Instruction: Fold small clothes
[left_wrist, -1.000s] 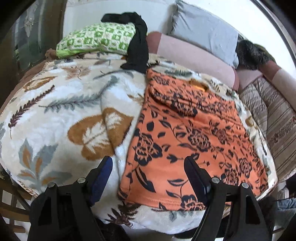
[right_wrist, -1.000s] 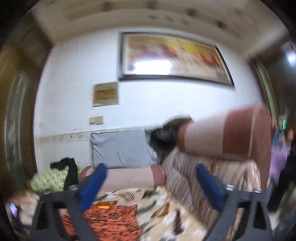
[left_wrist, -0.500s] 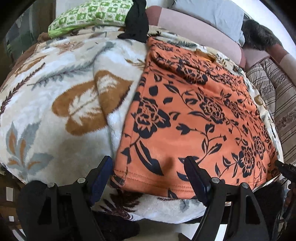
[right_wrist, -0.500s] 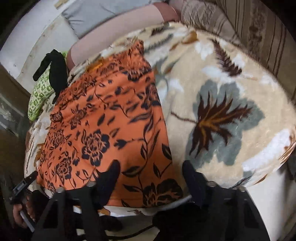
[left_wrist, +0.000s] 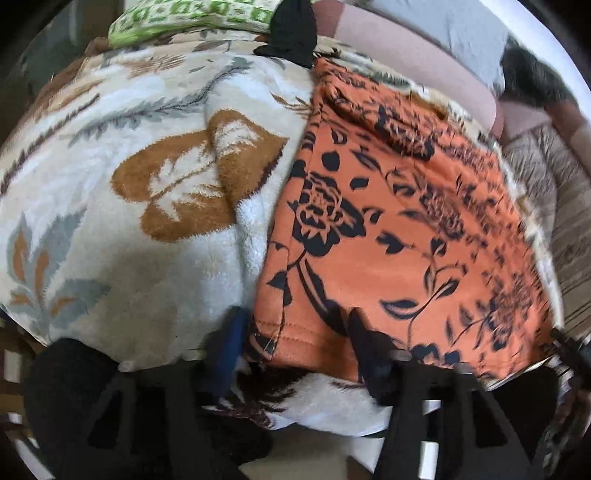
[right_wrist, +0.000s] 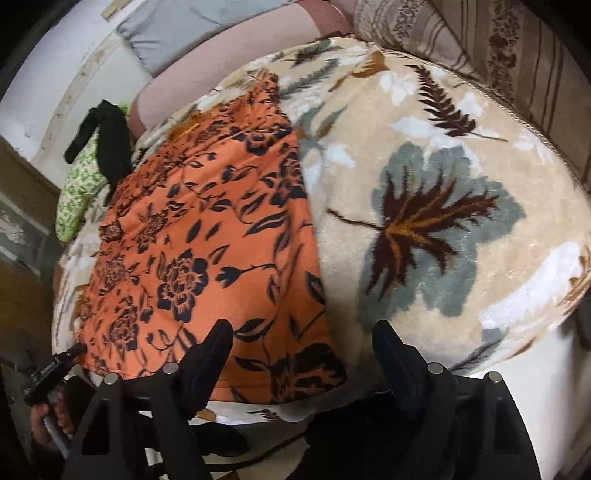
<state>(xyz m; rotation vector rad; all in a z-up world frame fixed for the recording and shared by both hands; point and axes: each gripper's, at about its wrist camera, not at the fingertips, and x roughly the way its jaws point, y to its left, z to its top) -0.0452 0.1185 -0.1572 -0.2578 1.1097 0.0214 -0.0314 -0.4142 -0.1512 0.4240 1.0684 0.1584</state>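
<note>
An orange garment with black flowers (left_wrist: 399, 229) lies flat on a leaf-patterned blanket (left_wrist: 122, 206). My left gripper (left_wrist: 295, 332) is at its near left hem corner. Its jaws are closing, with the hem corner lying flat between them and not pinched. My right gripper (right_wrist: 301, 341) straddles the near right corner of the garment (right_wrist: 207, 236). Its jaws are opening and stand well apart over the cloth. In the right wrist view the left gripper (right_wrist: 55, 363) shows at the lower left, held by a hand (right_wrist: 48, 413).
A green patterned pillow (left_wrist: 192, 18) lies at the far left with a black garment (left_wrist: 291, 33) draped over it. A pink bolster (left_wrist: 413, 62) and a grey cushion (left_wrist: 454, 26) line the back. A striped sofa cushion (right_wrist: 480, 44) stands to the right. The blanket drops off at the near edge.
The left gripper sank toward the near hem and its jaws narrowed around the corner. The right gripper swung from the wall down to the garment, narrowed, then widened again.
</note>
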